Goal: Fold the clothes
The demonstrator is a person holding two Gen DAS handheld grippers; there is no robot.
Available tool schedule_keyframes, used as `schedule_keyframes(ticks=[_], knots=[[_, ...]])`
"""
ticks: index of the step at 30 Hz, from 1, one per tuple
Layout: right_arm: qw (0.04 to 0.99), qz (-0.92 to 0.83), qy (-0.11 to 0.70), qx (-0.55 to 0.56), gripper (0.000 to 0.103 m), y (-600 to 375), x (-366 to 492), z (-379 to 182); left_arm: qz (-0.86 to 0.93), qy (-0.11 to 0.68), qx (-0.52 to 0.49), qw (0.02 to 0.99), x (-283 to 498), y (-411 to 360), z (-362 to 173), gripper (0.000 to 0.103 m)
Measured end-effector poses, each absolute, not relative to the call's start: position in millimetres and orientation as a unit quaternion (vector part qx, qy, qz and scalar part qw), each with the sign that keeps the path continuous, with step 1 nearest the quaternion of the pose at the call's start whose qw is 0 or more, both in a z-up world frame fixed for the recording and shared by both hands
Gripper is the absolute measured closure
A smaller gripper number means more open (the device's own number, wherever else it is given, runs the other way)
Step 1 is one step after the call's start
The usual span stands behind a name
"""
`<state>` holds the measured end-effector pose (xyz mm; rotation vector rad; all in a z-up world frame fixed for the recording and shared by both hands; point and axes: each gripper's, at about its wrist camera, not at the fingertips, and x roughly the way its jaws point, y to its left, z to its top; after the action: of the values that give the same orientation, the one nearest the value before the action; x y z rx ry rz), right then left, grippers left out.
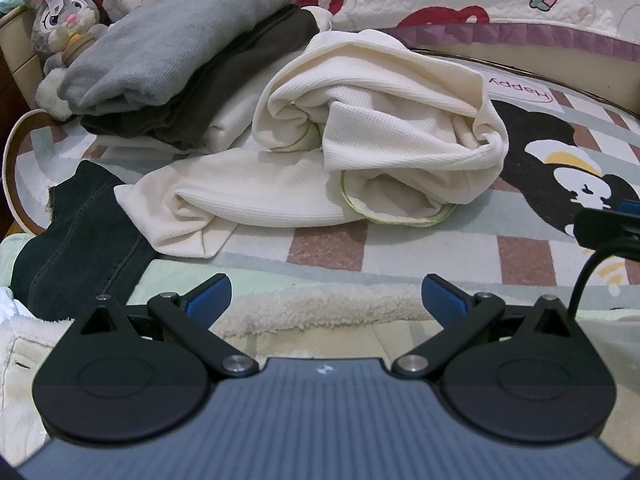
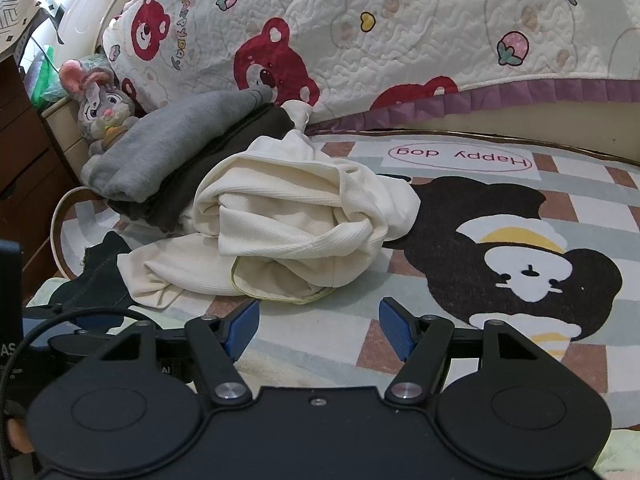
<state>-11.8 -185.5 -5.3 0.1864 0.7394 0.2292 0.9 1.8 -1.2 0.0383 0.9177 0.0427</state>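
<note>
A crumpled cream waffle-knit garment (image 1: pixel 344 152) (image 2: pixel 296 232) with a thin green hem lies bunched on the checked mat. Behind it to the left sits a stack of folded clothes, a grey piece (image 1: pixel 160 48) (image 2: pixel 176 136) over a dark brown one (image 1: pixel 224 92) (image 2: pixel 224 152). A dark denim item (image 1: pixel 84 236) (image 2: pixel 96 276) lies at the near left. My left gripper (image 1: pixel 326 300) hovers open over a fleecy cream edge (image 1: pixel 320 308), short of the garment. My right gripper (image 2: pixel 318 330) is open above the mat, just in front of the garment. Nothing sits between either pair of fingers.
A quilted bear-print blanket (image 2: pixel 360 40) rises along the back. A grey plush rabbit (image 1: pixel 60 16) (image 2: pixel 100 104) leans at the far left by a wooden drawer unit (image 2: pixel 20 152). The mat (image 2: pixel 520 248) shows a dog cartoon at right. The other gripper's body (image 1: pixel 608 232) pokes in at the right edge.
</note>
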Motion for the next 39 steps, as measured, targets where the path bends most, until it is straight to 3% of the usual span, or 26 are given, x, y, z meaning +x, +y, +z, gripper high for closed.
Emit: schedule_keyframes(ticks=[39], knots=[[0.918, 0.112, 0.368, 0.099, 0.031, -187.1, -9.1, -7.7, 0.025, 0.456, 0.016, 0.890, 3.5, 3.4, -4.5, 0.000]])
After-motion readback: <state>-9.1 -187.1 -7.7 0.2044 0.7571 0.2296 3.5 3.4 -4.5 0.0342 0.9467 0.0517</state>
